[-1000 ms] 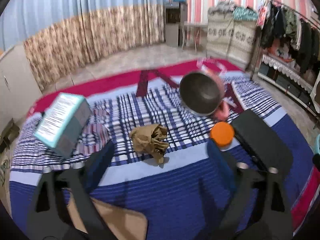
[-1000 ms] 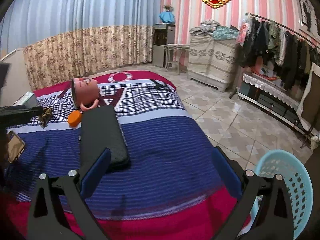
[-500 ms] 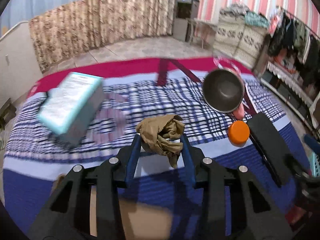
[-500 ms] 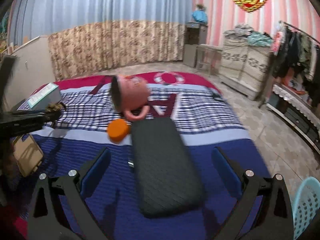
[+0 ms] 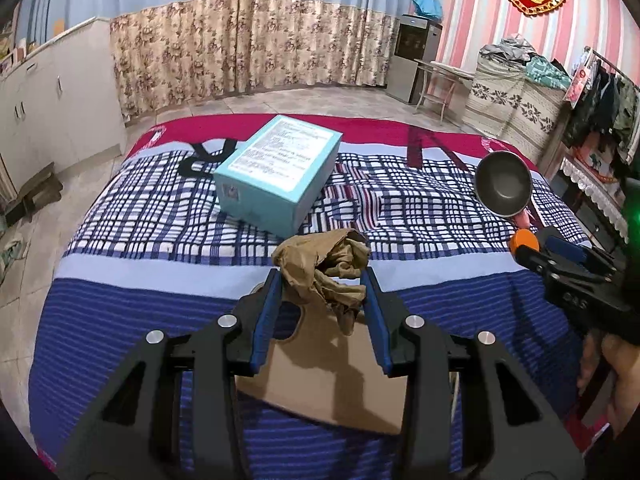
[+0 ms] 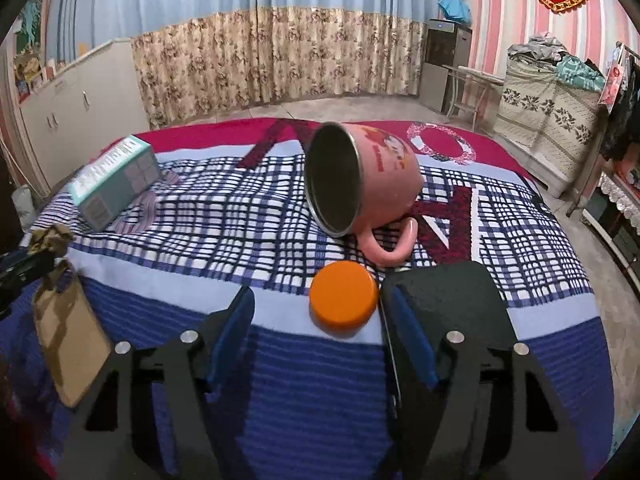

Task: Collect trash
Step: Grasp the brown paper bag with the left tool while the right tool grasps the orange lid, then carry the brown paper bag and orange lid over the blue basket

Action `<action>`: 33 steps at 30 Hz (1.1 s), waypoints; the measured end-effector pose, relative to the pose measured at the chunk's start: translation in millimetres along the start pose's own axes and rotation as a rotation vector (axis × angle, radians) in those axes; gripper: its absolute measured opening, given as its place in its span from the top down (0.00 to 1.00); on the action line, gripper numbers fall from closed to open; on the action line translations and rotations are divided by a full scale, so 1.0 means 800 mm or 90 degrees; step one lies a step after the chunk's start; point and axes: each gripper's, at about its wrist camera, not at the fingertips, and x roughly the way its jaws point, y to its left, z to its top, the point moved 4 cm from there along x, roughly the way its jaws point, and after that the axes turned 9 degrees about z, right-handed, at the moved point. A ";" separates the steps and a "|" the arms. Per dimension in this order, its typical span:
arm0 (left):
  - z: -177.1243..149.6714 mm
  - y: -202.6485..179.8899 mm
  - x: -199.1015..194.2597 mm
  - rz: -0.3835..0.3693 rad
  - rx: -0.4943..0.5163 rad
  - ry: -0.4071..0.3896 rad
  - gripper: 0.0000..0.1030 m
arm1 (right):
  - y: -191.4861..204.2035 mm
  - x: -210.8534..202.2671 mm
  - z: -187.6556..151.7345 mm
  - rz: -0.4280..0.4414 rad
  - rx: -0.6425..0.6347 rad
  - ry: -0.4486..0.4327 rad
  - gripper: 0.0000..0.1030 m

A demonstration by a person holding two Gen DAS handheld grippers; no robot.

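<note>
In the left wrist view, the left gripper [image 5: 322, 280] is clamped on a crumpled brown paper wad [image 5: 325, 266], held just above the bedspread [image 5: 160, 216] in front of a teal box [image 5: 280, 168]. In the right wrist view, the right gripper [image 6: 320, 308] is closing, its jaws still apart, around an orange lid [image 6: 344, 299] lying on the bedspread near a tipped pink mug [image 6: 364, 184].

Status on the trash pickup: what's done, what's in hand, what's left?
Done: nothing visibly binned; no bin in view. In hand: left gripper is clamped on the crumpled brown paper, apparently lifted off the bedspread. Right gripper is closing, pads not yet touching the orange cap. Left: brown card, possibly the teal box. The pink mug is likely not trash.
</note>
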 end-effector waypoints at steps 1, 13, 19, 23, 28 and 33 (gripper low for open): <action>-0.002 0.005 0.000 -0.001 -0.001 0.001 0.62 | 0.001 0.004 0.001 -0.001 0.001 0.002 0.33; -0.008 -0.007 -0.007 -0.008 0.009 -0.004 0.62 | 0.013 0.018 -0.003 0.016 -0.015 0.029 0.61; -0.003 -0.021 -0.027 -0.008 0.023 -0.018 0.62 | 0.009 -0.034 -0.009 0.028 -0.004 -0.020 0.61; 0.000 -0.045 -0.046 -0.020 0.042 -0.036 0.62 | -0.011 -0.089 -0.024 0.013 0.015 -0.059 0.61; 0.003 -0.098 -0.071 -0.053 0.076 -0.057 0.62 | -0.054 -0.176 -0.050 -0.047 0.038 -0.118 0.61; 0.000 -0.168 -0.097 -0.098 0.119 -0.083 0.62 | -0.111 -0.264 -0.083 -0.127 0.070 -0.160 0.61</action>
